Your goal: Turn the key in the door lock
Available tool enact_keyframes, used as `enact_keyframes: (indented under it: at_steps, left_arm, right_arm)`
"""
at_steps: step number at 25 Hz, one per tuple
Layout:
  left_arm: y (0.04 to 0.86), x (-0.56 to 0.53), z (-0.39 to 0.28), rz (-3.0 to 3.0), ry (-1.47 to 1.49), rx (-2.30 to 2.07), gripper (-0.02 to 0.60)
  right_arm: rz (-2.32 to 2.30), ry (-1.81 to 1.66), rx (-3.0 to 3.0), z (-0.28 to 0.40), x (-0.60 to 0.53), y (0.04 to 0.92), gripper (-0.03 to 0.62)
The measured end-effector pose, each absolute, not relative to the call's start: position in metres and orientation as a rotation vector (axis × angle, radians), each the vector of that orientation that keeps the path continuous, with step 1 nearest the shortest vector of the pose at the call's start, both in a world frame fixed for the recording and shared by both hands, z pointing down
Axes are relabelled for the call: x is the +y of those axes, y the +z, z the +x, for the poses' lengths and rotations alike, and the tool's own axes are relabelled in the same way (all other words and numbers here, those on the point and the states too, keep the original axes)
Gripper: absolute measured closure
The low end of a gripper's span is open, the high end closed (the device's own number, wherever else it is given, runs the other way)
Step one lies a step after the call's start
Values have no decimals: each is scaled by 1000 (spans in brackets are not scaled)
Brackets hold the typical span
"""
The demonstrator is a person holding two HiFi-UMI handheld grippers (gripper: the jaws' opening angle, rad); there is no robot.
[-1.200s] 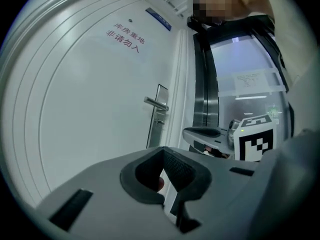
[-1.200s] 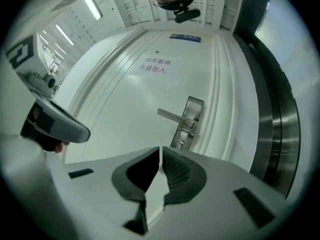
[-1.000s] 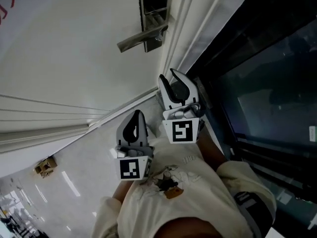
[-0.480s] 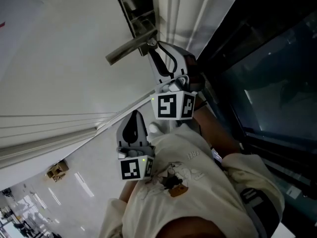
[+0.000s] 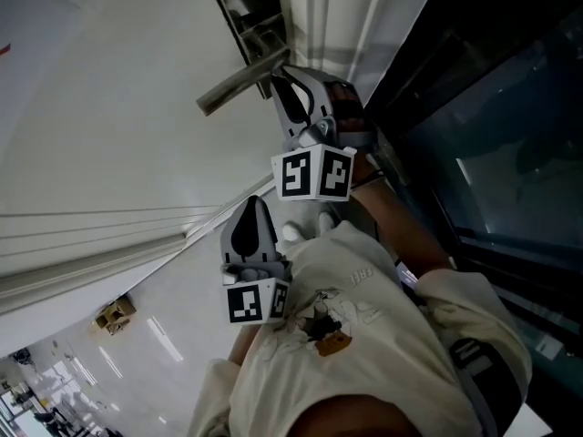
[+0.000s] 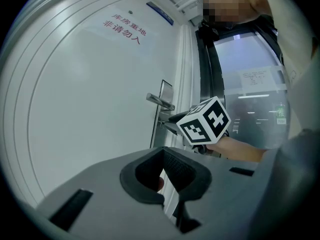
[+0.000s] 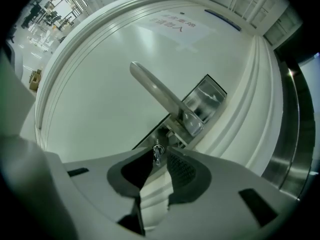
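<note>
A small silver key (image 7: 157, 151) sticks out of the lock in the steel lock plate (image 7: 202, 101), just below the lever handle (image 7: 160, 96). My right gripper (image 7: 160, 157) is at the lock, and the key's head stands between its fingertips. Its jaws are closing, with a thin gap still showing on each side of the key. In the head view the right gripper (image 5: 281, 74) reaches the plate under the handle (image 5: 239, 82). My left gripper (image 5: 253, 204) hangs back lower down, level, jaws together and empty. From the left gripper view the right gripper's marker cube (image 6: 204, 126) hides the lock.
The door (image 5: 118, 107) is white, with a moulded white frame (image 5: 332, 12) to its right. Beyond the frame is a dark glass panel (image 5: 492, 126). A small cardboard box (image 5: 114, 314) lies on the shiny floor at lower left. The person's sleeve (image 5: 364, 335) fills the bottom of the head view.
My right gripper has risen from beside the left one to the lock plate under the handle and rolled, so its marker cube shows two faces. The left gripper has stayed put.
</note>
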State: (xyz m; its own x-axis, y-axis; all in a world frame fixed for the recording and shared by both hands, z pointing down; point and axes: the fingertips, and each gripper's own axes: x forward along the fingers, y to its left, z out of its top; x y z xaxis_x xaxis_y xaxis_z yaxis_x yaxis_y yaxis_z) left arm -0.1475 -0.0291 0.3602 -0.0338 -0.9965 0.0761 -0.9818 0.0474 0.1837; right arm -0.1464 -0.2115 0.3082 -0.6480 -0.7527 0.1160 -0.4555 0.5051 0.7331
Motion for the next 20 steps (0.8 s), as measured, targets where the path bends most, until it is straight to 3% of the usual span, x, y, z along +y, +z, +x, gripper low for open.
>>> enact_keyframes:
  at_steps: [13,20]
  left_arm:
    - [363,-36,-149,2064,-123,-2097,576]
    - [366,-39,-146,2076,-114,-2076,576]
  right_arm:
    - [1025,-961,-2265,-150,-220,317,577]
    - [1058,-717,-2457,-148,-222,316,579]
